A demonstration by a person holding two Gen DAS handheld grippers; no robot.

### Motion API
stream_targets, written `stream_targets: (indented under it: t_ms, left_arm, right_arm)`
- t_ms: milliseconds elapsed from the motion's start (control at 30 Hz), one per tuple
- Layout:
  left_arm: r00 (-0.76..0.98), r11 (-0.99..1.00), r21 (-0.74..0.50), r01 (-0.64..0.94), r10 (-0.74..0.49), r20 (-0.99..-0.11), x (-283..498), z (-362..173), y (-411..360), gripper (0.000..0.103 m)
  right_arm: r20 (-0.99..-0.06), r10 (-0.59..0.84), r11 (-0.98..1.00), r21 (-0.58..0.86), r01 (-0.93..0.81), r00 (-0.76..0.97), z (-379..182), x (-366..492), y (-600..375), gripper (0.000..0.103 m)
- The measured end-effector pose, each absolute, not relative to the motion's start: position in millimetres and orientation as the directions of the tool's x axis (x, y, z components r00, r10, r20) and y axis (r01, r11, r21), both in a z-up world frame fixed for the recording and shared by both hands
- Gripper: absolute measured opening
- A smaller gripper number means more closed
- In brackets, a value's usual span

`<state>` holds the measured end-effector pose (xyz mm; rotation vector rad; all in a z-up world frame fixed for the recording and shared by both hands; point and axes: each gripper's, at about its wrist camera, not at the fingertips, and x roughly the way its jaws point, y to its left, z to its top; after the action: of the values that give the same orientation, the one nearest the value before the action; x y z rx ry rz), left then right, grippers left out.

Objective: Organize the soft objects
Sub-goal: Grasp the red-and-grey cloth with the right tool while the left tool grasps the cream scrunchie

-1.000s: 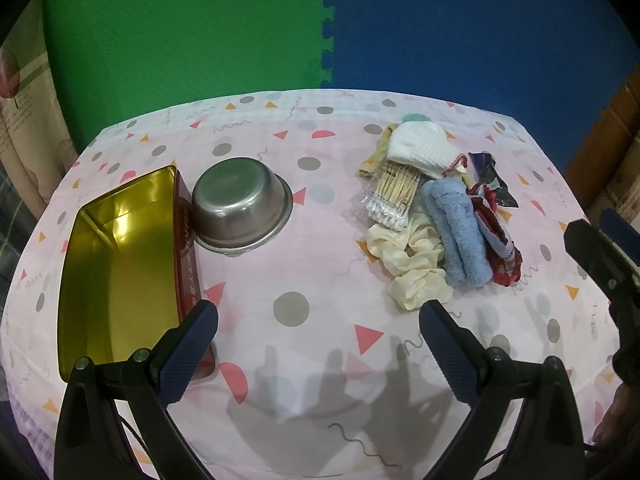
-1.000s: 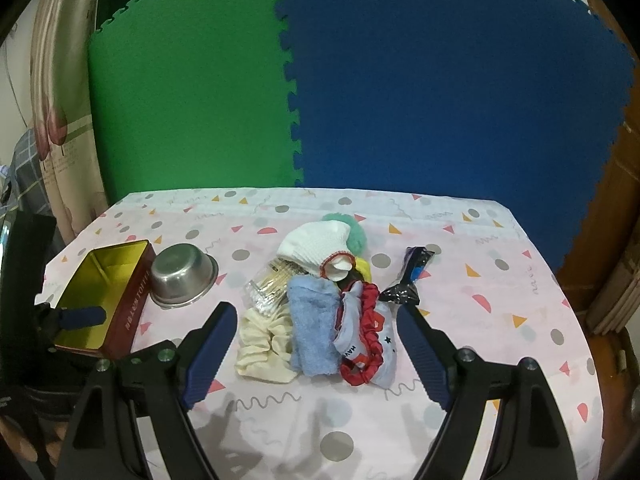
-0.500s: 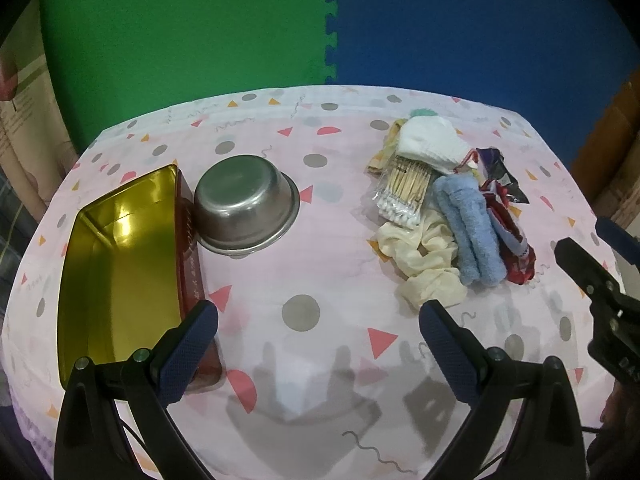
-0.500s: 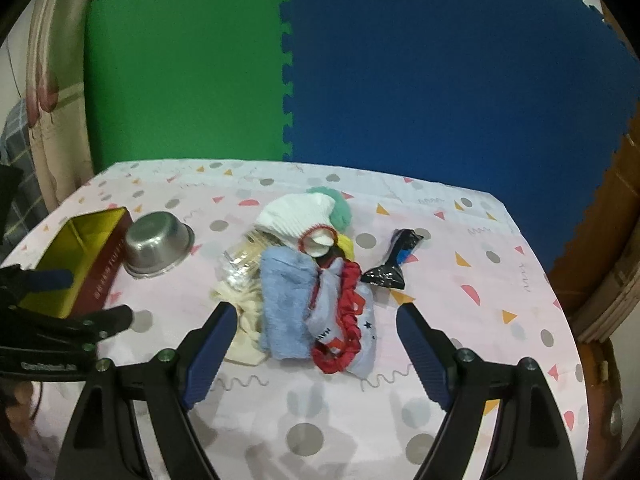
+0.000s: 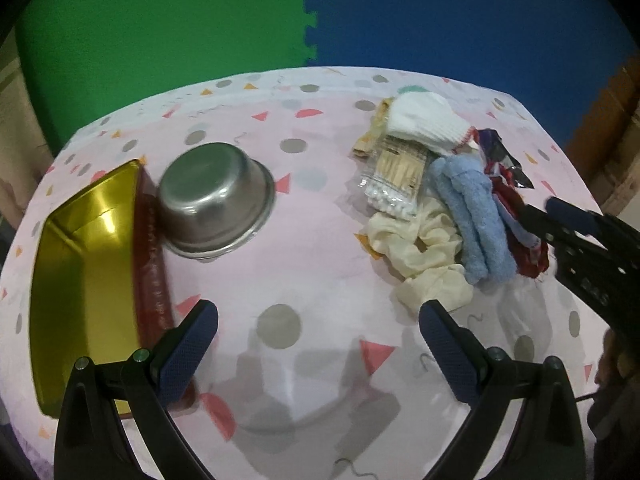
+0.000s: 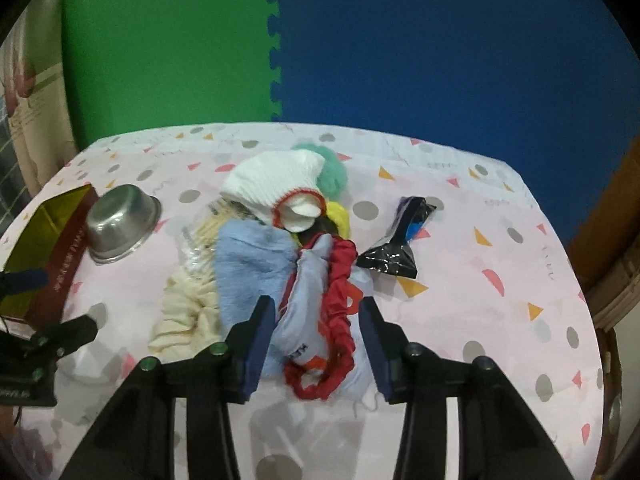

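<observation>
A heap of soft things lies on the pink patterned tablecloth point(image 6: 460, 288): a white knit sock point(image 6: 276, 184), a fluffy light-blue sock point(image 6: 248, 268), a cream scrunchie point(image 6: 188, 312), a pale-blue sock with a red scrunchie point(image 6: 340, 300), a green pom-pom point(image 6: 332, 168). My right gripper point(image 6: 318, 338) straddles the pale-blue sock and red scrunchie, jaws half closed around them. My left gripper point(image 5: 318, 346) is open and empty above bare cloth; the heap point(image 5: 472, 208) lies to its right.
A gold open tin point(image 5: 84, 264) and a steel bowl point(image 5: 214, 196) stand at the left. A clear pack of cotton swabs point(image 5: 394, 178) lies in the heap. A black foil wrapper point(image 6: 400, 240) lies right of the heap. Green and blue foam mats stand behind.
My right gripper has dropped forward onto the heap and its jaws have narrowed around the pale-blue sock and red scrunchie. My left gripper has drifted slightly closer to the table.
</observation>
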<state>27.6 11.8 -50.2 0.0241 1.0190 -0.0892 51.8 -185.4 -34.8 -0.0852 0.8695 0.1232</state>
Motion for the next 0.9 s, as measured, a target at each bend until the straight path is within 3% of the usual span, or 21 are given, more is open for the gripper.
stream_targets:
  t_ms: [433, 900]
  left_arm:
    - [0.518, 0.978, -0.06, 0.201, -0.158, -0.841, 47, -66, -11, 0.1]
    - [0.506, 0.961, -0.061, 0.269, -0.194, -0.84, 49, -76, -28, 0.1]
  right_arm:
    - [-0.8, 0.057, 0.994, -0.009, -0.106, 0.597, -70, 84, -199, 0.044]
    - [-0.787, 0.101, 0.995, 0.065, -0.08, 0.609, -62, 57, -227, 0.013]
